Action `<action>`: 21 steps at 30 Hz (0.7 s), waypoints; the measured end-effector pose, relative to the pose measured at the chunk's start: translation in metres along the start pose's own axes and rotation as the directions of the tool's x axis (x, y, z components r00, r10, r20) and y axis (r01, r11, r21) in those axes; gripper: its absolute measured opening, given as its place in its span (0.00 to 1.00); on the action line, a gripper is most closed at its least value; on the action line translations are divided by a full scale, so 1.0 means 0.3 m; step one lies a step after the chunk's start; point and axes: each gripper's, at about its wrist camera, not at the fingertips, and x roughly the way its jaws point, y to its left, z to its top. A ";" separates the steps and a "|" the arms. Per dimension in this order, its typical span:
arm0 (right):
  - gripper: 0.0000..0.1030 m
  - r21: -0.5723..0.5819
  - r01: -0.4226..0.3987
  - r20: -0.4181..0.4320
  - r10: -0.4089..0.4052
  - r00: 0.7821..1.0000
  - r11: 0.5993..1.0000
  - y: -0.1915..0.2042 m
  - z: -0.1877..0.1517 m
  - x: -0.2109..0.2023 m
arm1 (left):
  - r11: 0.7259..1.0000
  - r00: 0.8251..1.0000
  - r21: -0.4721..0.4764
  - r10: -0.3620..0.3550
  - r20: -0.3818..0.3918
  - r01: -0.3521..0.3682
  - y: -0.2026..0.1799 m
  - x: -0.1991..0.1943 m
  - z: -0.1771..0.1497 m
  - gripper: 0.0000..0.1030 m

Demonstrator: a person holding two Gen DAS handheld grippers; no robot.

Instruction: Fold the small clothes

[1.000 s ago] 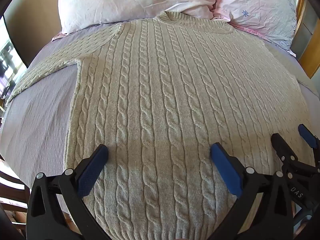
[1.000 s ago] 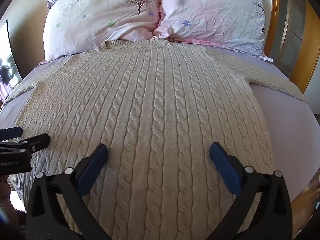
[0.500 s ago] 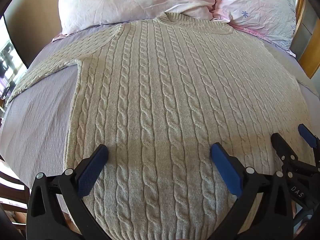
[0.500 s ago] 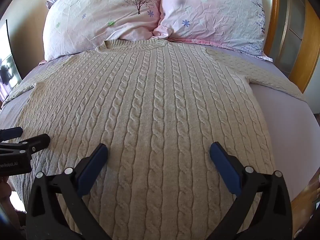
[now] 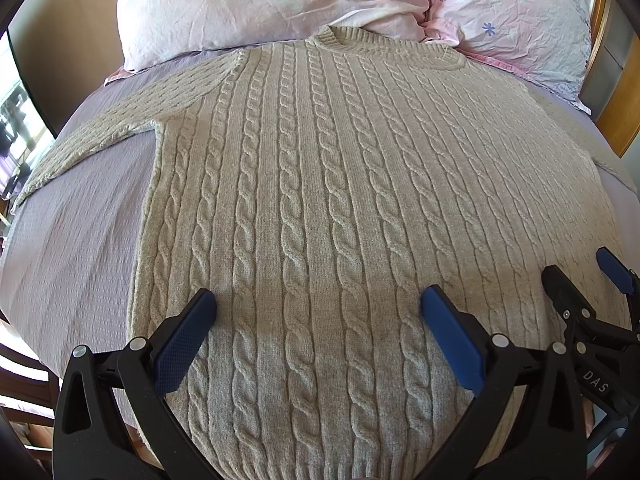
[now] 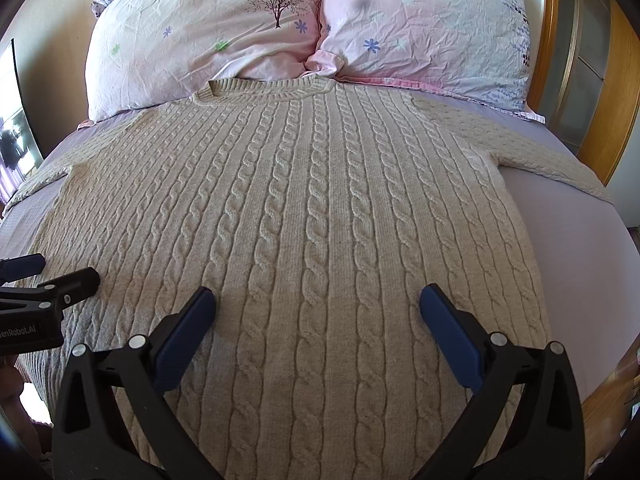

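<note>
A beige cable-knit sweater (image 5: 320, 184) lies flat and face up on the bed, collar toward the pillows, sleeves spread to both sides; it also shows in the right wrist view (image 6: 304, 208). My left gripper (image 5: 318, 304) is open and empty, hovering over the sweater's lower left part near the hem. My right gripper (image 6: 318, 304) is open and empty over the lower right part. The right gripper also shows at the left wrist view's right edge (image 5: 580, 280). The left gripper shows at the right wrist view's left edge (image 6: 52, 276).
Two pink flowered pillows (image 6: 208, 36) (image 6: 424, 28) lean at the head of the bed. The lilac bedsheet (image 5: 72, 240) shows on both sides of the sweater. A wooden bed frame (image 6: 608, 92) stands at the right.
</note>
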 end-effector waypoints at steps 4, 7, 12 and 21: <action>0.98 0.000 0.000 -0.001 0.000 1.000 1.000 0.000 0.000 0.001 | 1.000 1.000 0.000 0.000 0.001 0.000 0.000 0.000 0.000 0.99; 0.98 0.000 0.000 -0.001 0.000 1.000 1.000 0.000 0.001 0.001 | 1.000 1.000 0.000 0.000 0.002 0.000 0.000 0.000 0.000 0.99; 0.98 0.000 0.000 -0.002 0.000 1.000 1.000 0.001 0.001 0.002 | 1.000 1.000 0.000 0.000 0.004 0.000 0.000 0.000 0.002 0.99; 0.98 0.000 0.001 -0.004 -0.001 1.000 1.000 0.001 0.003 0.004 | 1.000 1.000 0.001 0.000 0.006 0.000 0.003 0.000 0.007 0.99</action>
